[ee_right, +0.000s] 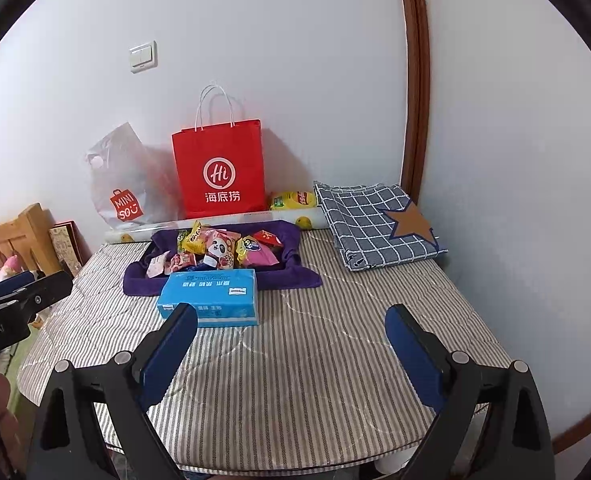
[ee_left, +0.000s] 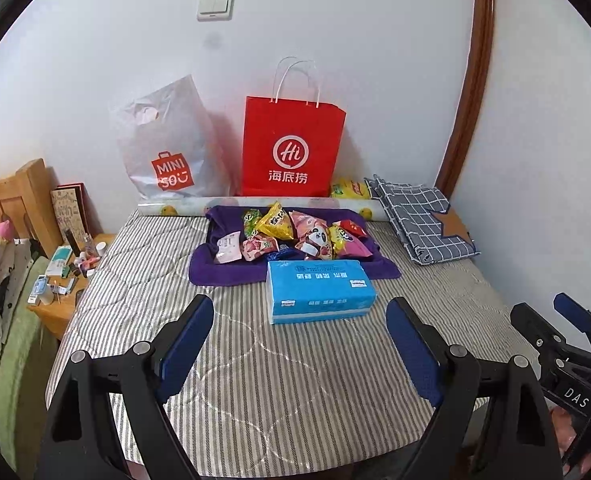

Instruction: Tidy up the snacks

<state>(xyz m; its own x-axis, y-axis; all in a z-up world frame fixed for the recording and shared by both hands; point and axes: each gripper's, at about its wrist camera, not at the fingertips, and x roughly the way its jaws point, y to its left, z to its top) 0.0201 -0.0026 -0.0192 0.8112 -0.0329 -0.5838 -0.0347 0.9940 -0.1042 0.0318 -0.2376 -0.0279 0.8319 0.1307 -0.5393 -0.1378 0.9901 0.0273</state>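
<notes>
Several colourful snack packets (ee_left: pixel 291 236) (ee_right: pixel 219 250) lie heaped on a purple towel (ee_left: pixel 215 272) (ee_right: pixel 143 280) at the far end of a striped bed. In front of them lies a blue tissue pack (ee_left: pixel 319 288) (ee_right: pixel 211 292). A red paper bag (ee_left: pixel 293 148) (ee_right: pixel 221 168) and a white plastic bag (ee_left: pixel 163 148) (ee_right: pixel 123 184) lean on the wall behind. A yellow packet (ee_left: pixel 351 190) (ee_right: pixel 293 200) lies right of the red bag. My left gripper (ee_left: pixel 299 304) hovers open over the bed, short of the tissue pack, holding nothing. My right gripper (ee_right: pixel 290 309) is open and empty beside it.
A folded blue checked cloth (ee_left: pixel 419 220) (ee_right: pixel 375 224) sits at the far right corner. A printed roll (ee_left: pixel 175 208) lies along the wall behind the towel. Left of the bed stand a cluttered wooden bedside table (ee_left: pixel 63 276) and a headboard (ee_left: pixel 11 196). Striped bedding (ee_left: pixel 295 380) spreads under both grippers.
</notes>
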